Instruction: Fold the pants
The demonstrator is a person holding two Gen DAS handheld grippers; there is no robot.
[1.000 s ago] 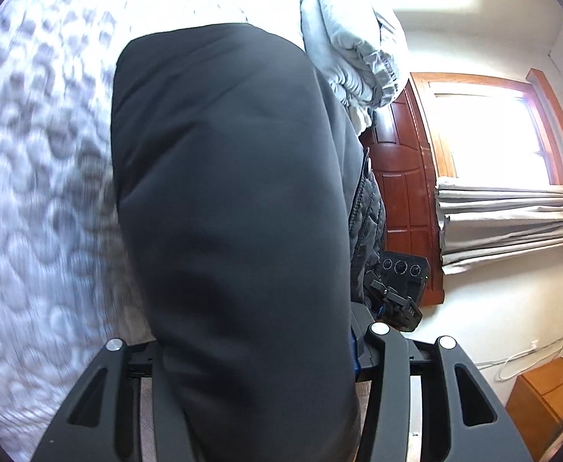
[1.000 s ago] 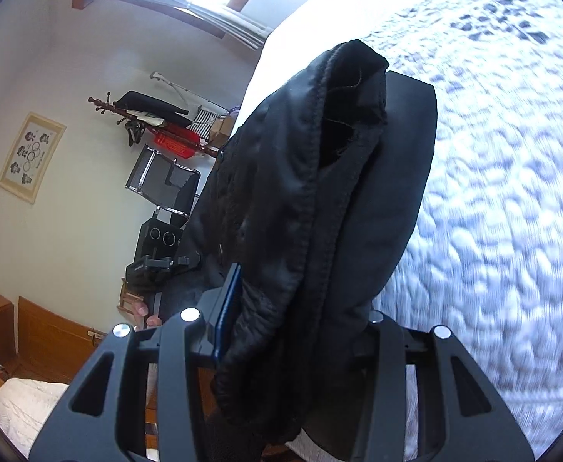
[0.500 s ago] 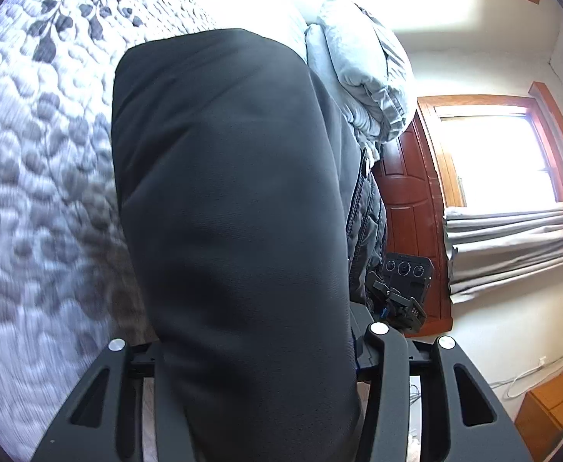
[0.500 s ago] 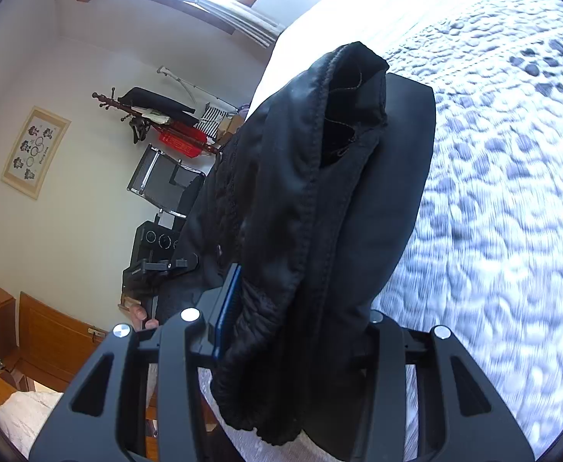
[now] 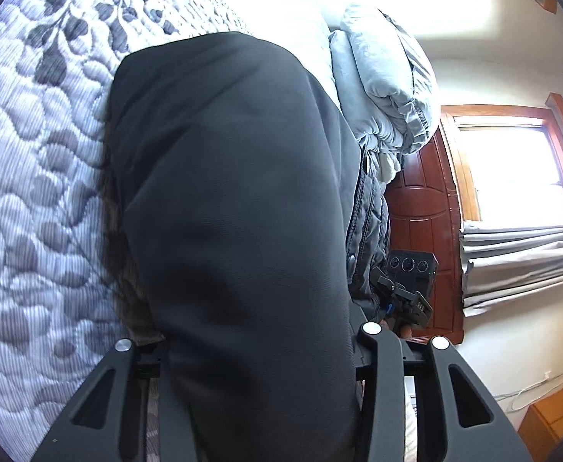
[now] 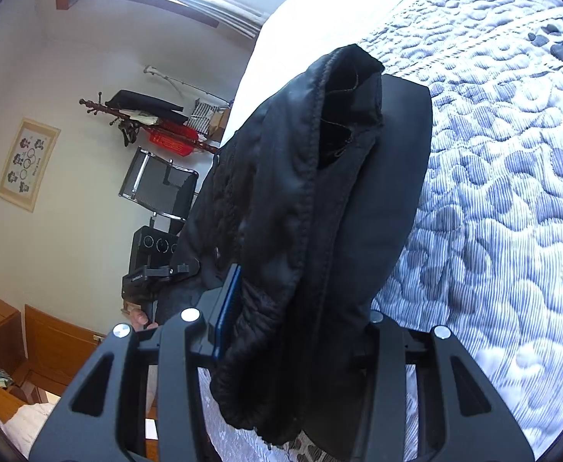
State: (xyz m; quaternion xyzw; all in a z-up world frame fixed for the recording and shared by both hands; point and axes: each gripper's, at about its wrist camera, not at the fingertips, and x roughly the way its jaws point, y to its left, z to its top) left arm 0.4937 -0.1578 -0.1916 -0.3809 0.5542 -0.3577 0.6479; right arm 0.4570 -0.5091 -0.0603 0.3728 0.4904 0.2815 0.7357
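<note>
Black pants [image 5: 235,200] hang between my two grippers, lifted over a quilted grey-blue bedspread [image 5: 39,200]. My left gripper [image 5: 260,350] is shut on a smooth stretch of the pants, which drape over and hide its fingertips. My right gripper [image 6: 300,331] is shut on the bunched waistband end of the pants [image 6: 319,177]; the hem with loose threads stands up in front of it. Each view shows the other gripper off to the side, the right one [image 5: 404,300] and the left one [image 6: 154,273].
A folded pale grey duvet [image 5: 385,88] lies on the bed beyond the pants. A red-brown door [image 5: 423,208] and a curtained window [image 5: 512,177] are at the right. A coat rack [image 6: 142,119], a chair [image 6: 158,188] and wooden furniture [image 6: 42,342] stand beside the bed.
Both grippers have tilted and moved with the pants, so more of the bedspread's leaf pattern and the duvet shows. The grip on the pants is unchanged.
</note>
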